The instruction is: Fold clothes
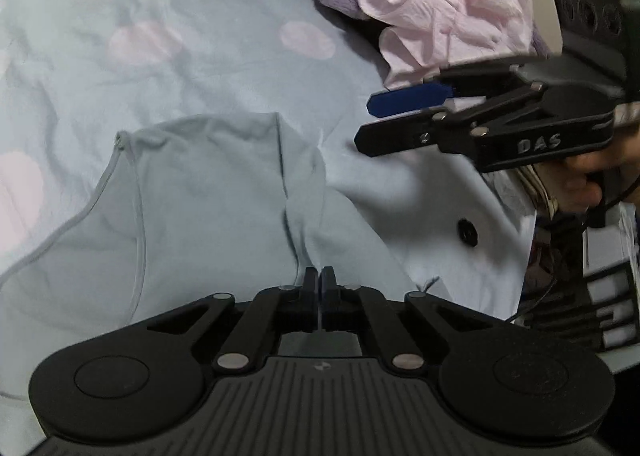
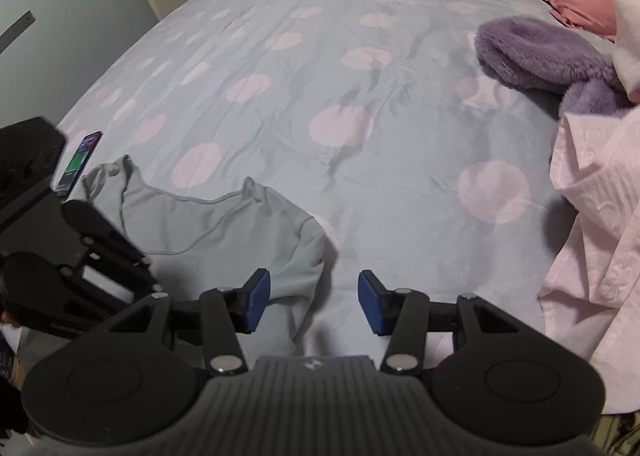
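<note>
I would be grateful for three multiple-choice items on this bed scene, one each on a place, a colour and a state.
1. Where does the phone lie?
A. On the pink pillow
B. On the bedspread beside the grey top's strap
C. Under the purple fleece

2. What colour is the crumpled shirt at the right?
A. Pale pink
B. Dark green
C. Black

3. How do the two tools stand?
A. Both open
B. Left tool shut on the grey top, right tool open
C. Both shut on nothing

Key: 1 B, it rests on the bedspread next to the grey top. 2 A, the fabric is pale pink. 3 B, the left tool pinches cloth, while the right tool has a wide gap.
</note>
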Demonstrator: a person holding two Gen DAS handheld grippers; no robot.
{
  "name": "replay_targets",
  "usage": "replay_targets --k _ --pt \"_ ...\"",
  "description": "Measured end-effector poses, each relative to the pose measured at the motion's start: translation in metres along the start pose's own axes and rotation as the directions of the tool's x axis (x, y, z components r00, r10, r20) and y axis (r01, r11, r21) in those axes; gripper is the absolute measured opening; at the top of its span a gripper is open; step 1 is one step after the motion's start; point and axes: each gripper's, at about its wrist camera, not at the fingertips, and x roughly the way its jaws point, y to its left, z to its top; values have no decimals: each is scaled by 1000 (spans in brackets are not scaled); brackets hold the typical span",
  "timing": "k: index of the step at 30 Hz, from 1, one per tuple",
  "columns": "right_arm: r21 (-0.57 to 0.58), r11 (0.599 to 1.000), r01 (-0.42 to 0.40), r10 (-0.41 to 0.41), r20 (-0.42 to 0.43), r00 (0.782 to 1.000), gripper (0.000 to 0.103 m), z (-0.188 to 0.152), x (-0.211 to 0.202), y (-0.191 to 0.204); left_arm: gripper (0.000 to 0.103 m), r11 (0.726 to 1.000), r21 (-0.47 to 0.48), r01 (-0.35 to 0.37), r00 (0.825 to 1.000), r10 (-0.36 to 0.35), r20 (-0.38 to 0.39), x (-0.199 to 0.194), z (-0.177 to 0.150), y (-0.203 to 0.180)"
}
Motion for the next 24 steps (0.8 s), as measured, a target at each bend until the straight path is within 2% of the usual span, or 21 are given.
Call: replay_targets --k 4,8,10,14,17,18,20,24 --pt "51 999 -10 9 8 1000 25 -2 15 -5 0 998 -60 5 1000 -4 8 -9 -9 10" --pt "90 995 -33 31 29 999 23 4 28 -7 0 997 -80 -9 1000 8 -10 -12 -16 16" --pt "94 994 -49 46 37 998 17 8 33 -6 0 996 -84 -18 1000 17 -19 -12 -18 17" --pt "37 996 -75 75 19 997 12 16 46 5 0 995 -98 -18 1000 16 -22 -10 -22 21" --pt "-34 999 28 -29 -13 1000 11 13 67 16 0 994 -111 -20 999 16 -35 -5 -22 23" --pt "-26 999 45 -46 -15 999 9 12 70 16 0 993 -114 -23 999 18 -40 -4 -22 23" --pt "1 998 69 -69 -15 998 9 9 74 14 0 992 -119 -33 998 27 -48 -3 -23 24" --pt "35 998 50 -51 24 998 11 15 54 9 0 987 -160 -19 1000 15 -25 -6 -23 30"
